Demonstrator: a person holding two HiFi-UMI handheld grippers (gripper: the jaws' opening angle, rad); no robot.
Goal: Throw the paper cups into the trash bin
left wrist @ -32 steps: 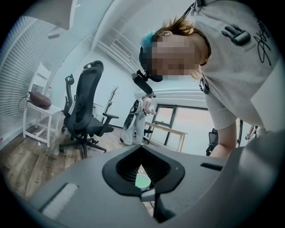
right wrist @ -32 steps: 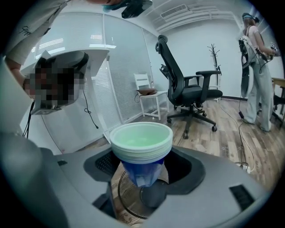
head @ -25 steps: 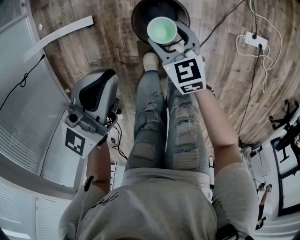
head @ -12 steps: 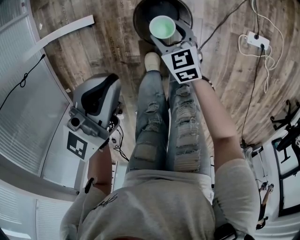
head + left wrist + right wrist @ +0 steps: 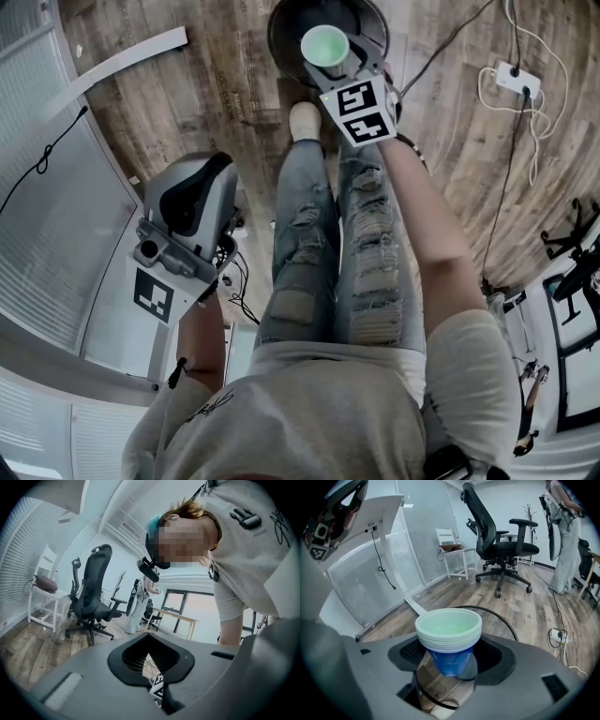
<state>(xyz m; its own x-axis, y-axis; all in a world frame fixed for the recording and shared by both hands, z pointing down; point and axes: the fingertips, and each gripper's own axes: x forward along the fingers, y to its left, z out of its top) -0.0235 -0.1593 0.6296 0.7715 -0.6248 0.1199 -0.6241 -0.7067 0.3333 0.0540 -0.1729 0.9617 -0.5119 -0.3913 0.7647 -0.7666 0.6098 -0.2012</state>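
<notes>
A stack of paper cups (image 5: 325,45), pale green inside and blue outside (image 5: 449,639), is upright between the jaws of my right gripper (image 5: 330,58), which is shut on it. The stack hangs over the round black mesh trash bin (image 5: 281,19) on the wooden floor; in the right gripper view the bin's rim (image 5: 502,621) shows just behind and below the cups. My left gripper (image 5: 217,159) is held low at my left side, away from the bin. Its jaws (image 5: 149,656) are closed together with nothing between them.
The person's legs and a shoe (image 5: 303,120) stand right before the bin. A power strip (image 5: 511,80) with cables lies on the floor at right. A white desk foot (image 5: 122,61) and a blinds-covered partition are at left. A black office chair (image 5: 497,536) and white side table (image 5: 452,555) stand beyond.
My right gripper has carried the cup stack farther forward, so it now sits more squarely over the bin's mouth. The left gripper has hardly moved.
</notes>
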